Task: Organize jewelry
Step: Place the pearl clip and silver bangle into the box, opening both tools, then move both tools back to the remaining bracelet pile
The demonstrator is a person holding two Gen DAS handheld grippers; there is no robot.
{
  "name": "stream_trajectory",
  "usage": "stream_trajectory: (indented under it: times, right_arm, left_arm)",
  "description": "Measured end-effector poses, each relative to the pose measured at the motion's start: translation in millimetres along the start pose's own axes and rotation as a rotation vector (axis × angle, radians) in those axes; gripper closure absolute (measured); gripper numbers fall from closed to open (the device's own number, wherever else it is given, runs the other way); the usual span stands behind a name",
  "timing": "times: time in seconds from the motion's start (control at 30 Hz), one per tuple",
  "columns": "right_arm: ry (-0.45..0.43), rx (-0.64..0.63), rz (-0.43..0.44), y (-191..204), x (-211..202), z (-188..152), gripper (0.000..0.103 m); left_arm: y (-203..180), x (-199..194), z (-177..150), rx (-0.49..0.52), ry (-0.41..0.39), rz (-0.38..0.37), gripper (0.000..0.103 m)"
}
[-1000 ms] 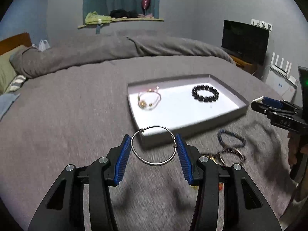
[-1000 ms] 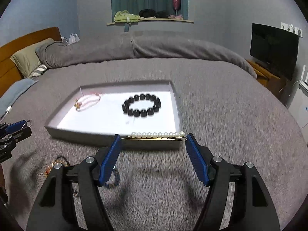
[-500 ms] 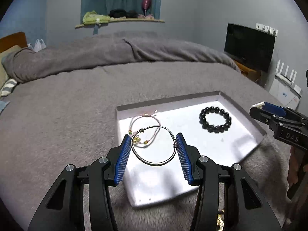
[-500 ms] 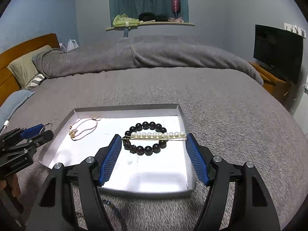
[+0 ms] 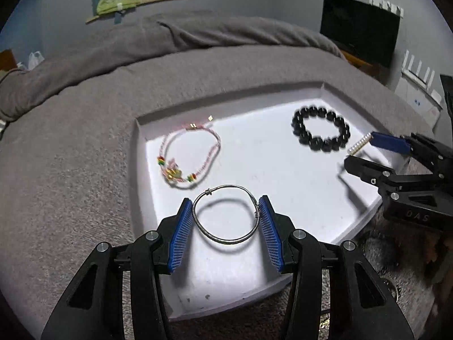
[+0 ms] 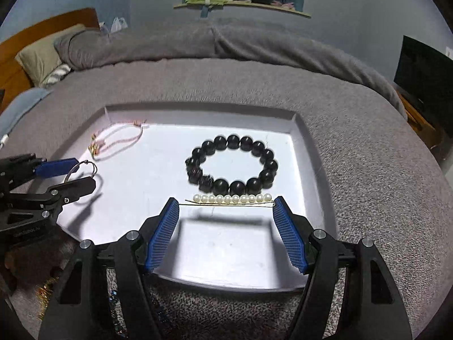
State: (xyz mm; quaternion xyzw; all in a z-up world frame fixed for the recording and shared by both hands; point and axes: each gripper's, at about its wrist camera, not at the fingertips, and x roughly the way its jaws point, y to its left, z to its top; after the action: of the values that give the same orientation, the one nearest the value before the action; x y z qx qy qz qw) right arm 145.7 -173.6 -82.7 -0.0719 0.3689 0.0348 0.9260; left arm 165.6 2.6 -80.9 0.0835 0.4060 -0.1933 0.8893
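Your left gripper (image 5: pixel 225 217) clamps the silver bangle (image 5: pixel 226 214) between its fingers above the white tray (image 5: pixel 283 170); your right gripper (image 6: pixel 226 208) pinches the pearl hairpin (image 6: pixel 230 200) end-to-end beside the black bead bracelet (image 6: pixel 232 164).

- We see a dim room; the white tray (image 5: pixel 254 255) glares brightly.
- Tongs cast dark shadows on it.
- Fisheye bends our edges; the bed (image 6: pixel 354 107) looks slightly blurred.
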Motion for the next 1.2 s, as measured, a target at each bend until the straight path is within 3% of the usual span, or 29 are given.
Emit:
stream_trajectory:
  times: [0.43, 0.73, 0.97, 1.2]
  right_arm:
    - [0.080, 0.024, 0.000, -3.9, 16.7, -4.7, 0.031]
    - [0.057, 0.027, 0.005, -5.3, 14.0, -5.4, 0.031]
    - [0.005, 0.026, 0.026, -5.7, -1.9, -4.3, 0.023]
    - [-0.093, 0.045, 0.018, -9.0, -32.8, 1.3, 0.006]
  left_arm:
    - [-2.9, 12.0, -8.1, 0.039, 0.043, 0.005, 0.053]
    - [-4.8, 9.7, -4.4, 0.030, 0.025, 0.009, 0.051]
    - [-1.4, -2.2, -3.0, 0.003, -0.017, 0.001, 0.049]
    - [-4.0, -34.4, 2.8, -0.028, -0.127, 0.008, 0.024]
